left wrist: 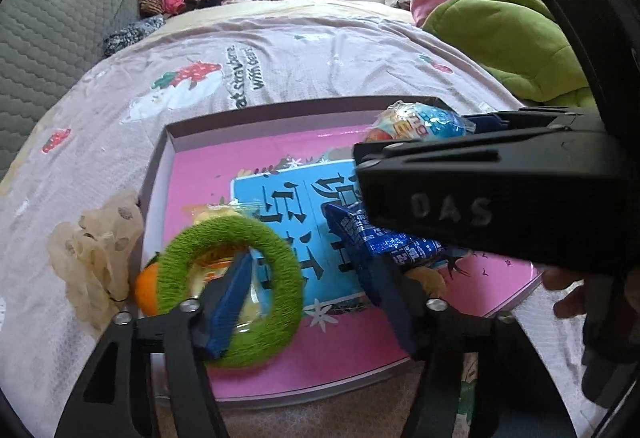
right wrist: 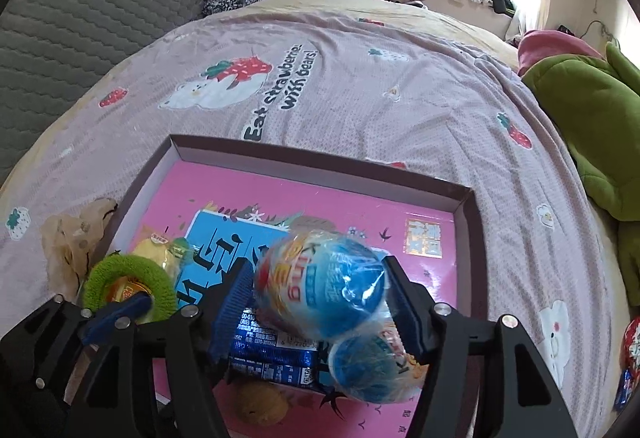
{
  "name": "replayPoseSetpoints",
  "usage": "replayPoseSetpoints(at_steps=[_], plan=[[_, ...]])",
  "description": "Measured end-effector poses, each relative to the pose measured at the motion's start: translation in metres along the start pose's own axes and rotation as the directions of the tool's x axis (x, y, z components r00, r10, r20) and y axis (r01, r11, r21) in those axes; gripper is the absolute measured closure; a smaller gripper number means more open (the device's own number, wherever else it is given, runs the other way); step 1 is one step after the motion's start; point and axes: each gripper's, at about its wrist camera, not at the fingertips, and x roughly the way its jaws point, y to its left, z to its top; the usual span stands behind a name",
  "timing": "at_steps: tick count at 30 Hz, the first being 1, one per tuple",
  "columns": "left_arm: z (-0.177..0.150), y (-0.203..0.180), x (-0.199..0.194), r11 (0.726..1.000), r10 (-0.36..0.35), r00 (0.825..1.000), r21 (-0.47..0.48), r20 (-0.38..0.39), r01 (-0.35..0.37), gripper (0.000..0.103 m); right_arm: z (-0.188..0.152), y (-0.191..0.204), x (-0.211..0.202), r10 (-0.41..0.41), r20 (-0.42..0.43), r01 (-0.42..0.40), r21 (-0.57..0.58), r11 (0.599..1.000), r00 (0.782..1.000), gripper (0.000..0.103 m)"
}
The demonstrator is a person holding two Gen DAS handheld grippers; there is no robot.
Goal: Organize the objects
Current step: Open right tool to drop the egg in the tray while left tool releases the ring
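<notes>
The tray [right wrist: 464,205] lies on the bedspread [right wrist: 360,85]; inside it, ring [right wrist: 128,278] left, egg [right wrist: 320,290] right.

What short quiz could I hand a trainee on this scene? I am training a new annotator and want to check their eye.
1. True or false: the pink box stands on a bare wooden floor.
2. How many blue-wrapped eggs show in the right wrist view?
3. What sits between the fingers of the right tongs? A, a green ring; B, a blue-wrapped egg; C, an orange ball.

Key: 1 false, it stands on the bedspread; 2 two; 3 B.
</notes>
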Motion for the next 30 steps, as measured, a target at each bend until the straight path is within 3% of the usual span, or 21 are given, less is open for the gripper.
replayPoseSetpoints(at_steps=[6, 18, 30], plan=[[0.003, 0.010, -0.010, 0.999, -0.029, 1.000, -0.040, 0.005, 0.029, 0.033, 0.002, -0.007, -0.016, -0.003, 0.026, 0.002, 0.018, 1.000, 1.000, 0.038], [0.021, 0.029, -0.053, 0.997, -0.003, 0.997, -0.075, 0.077, 0.009, 0.032, 0.004, -0.019, -0.056, -0.005, 0.083, 0.001, 0.052, 0.999, 0.997, 0.038], [0.018, 0.030, -0.108, 0.991, 0.073, 0.988, -0.123, 0.137, -0.056, 0.031, -0.015, -0.014, -0.121, 0.005, 0.161, -0.009, 0.027, 1.000, 0.987, 0.038]])
